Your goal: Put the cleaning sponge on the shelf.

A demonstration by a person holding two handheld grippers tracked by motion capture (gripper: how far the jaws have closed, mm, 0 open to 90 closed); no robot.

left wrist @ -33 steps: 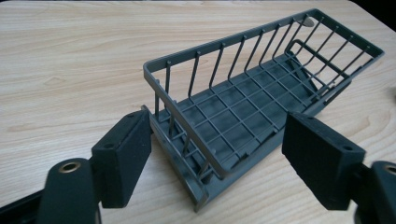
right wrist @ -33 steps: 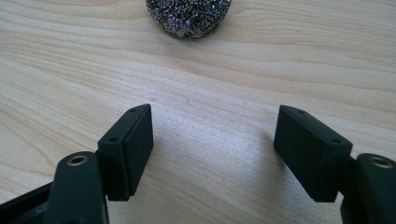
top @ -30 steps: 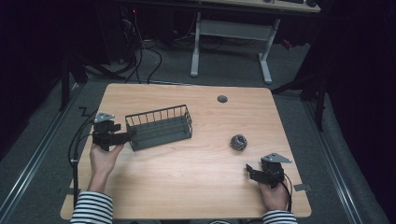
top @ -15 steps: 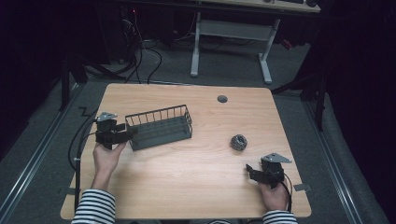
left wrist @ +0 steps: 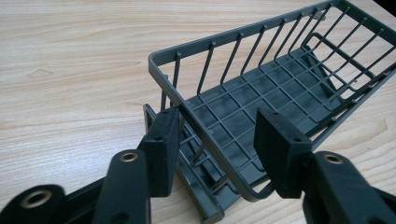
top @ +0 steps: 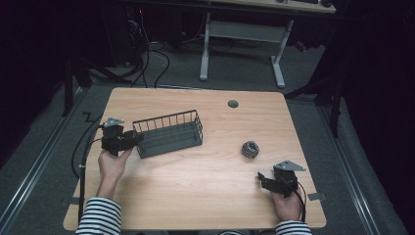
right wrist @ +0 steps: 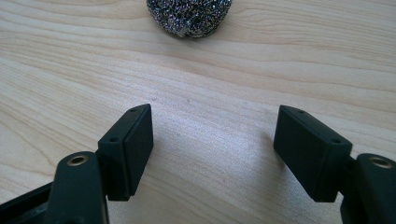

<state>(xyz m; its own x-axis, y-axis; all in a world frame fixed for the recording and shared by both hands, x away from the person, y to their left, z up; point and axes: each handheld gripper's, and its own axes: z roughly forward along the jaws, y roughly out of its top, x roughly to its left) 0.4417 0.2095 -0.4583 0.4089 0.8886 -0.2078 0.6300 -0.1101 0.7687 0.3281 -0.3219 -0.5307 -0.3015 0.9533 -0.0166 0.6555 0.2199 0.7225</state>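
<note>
Since a second ago, left gripper (top: 131, 138) has edged right onto the near end of the wire basket (top: 169, 133); right gripper (top: 264, 180) unchanged. High view: basket on table (top: 195, 196), left of centre; steel scourer (top: 250, 149) ahead of right gripper, apart. Left gripper view: jaws parted, straddling the basket's end rim (left wrist: 210, 140), not clamped. Right gripper view: jaws wide apart over bare wood, scourer (right wrist: 189, 16) beyond.

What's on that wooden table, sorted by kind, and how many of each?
Wire basket: 1
Steel-wool scrubber: 1
Hand-held gripper: 2, left and right
Total: 4
</note>
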